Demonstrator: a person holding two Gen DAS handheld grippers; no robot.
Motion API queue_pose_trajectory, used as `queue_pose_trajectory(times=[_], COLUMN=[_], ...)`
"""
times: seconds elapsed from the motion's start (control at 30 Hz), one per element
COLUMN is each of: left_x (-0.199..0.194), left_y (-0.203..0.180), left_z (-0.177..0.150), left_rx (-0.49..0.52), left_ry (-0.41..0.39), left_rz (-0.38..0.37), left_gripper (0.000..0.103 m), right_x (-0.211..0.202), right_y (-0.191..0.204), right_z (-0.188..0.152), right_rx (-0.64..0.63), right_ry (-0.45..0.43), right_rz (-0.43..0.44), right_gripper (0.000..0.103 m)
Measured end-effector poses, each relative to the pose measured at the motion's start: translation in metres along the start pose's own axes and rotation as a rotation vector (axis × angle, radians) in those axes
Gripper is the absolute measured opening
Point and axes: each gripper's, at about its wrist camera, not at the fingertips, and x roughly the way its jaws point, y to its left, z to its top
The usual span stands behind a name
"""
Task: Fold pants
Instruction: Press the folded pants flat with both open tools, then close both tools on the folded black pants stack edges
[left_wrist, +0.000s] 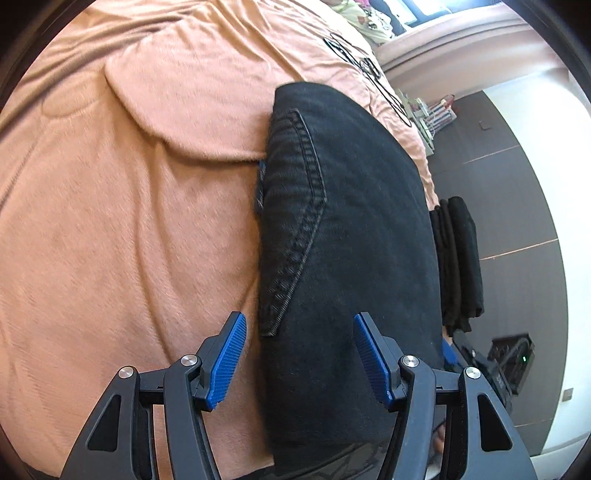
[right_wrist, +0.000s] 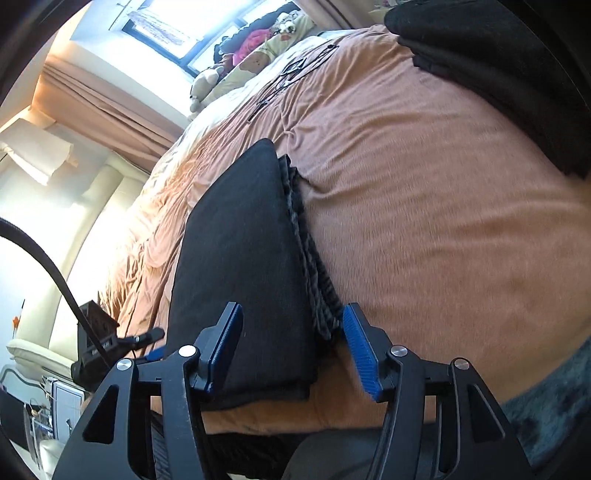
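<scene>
- Both your jaws are about half open with nothing pinched: left gripper hovers over the near end of the folded pants, right gripper straddles their hem corner without pressing.
- Pants sit on the orange blanket near the bed edge, already a compact bundle, so I'd say the folding's basically done, maybe some tidying left.
- Couldn't read any labels; the blanket's black print is too warped.
</scene>
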Motion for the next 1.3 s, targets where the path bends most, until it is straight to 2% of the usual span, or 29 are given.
queue_pose_trajectory(times=[0.17, 0.27, 0.3, 0.43, 0.57, 0.77, 0.93, 1.07, 1.17, 1.3], left_x=[0.013, 0.016, 0.017, 0.011, -0.004, -0.021, -0.013, -0.011, -0.011, -0.005], left_y=[-0.004, -0.002, -0.003, -0.008, -0.005, 0.002, 0.014, 0.011, 0.010, 0.009], left_z=[-0.011, -0.020, -0.022, -0.024, -0.020, -0.010, 0.001, 0.010, 0.021, 0.037], left_rx=[-0.012, -0.022, -0.021, -0.003, 0.000, 0.018, 0.009, 0.024, 0.024, 0.024], left_ry=[0.033, 0.040, 0.044, 0.030, 0.024, 0.000, 0.050, 0.044, 0.027, 0.033], left_rz=[-0.035, -0.067, -0.075, -0.061, -0.074, -0.027, -0.004, 0.016, 0.034, 0.031], left_gripper=[0.062, 0.061, 0.054, 0.039, 0.030, 0.030, 0.035, 0.038, 0.043, 0.044], right_x=[0.026, 0.044, 0.047, 0.048, 0.045, 0.046, 0.046, 0.051, 0.060, 0.081], right_y=[0.005, 0.001, -0.002, -0.007, -0.004, 0.009, 0.013, 0.012, 0.008, 0.001], right_z=[0.008, 0.009, 0.008, 0.008, 0.006, -0.009, -0.008, 0.012, 0.024, 0.039], right_rx=[-0.050, -0.039, -0.017, 0.024, 0.040, 0.046, 0.034, 0.012, 0.034, 0.061], right_ry=[0.046, 0.084, 0.091, 0.084, 0.085, 0.121, 0.154, 0.138, 0.135, 0.155], right_rz=[-0.006, -0.022, -0.012, 0.037, 0.053, 0.084, 0.098, 0.077, 0.097, 0.135], right_gripper=[0.055, 0.045, 0.044, 0.031, 0.028, 0.028, 0.028, 0.036, 0.045, 0.050])
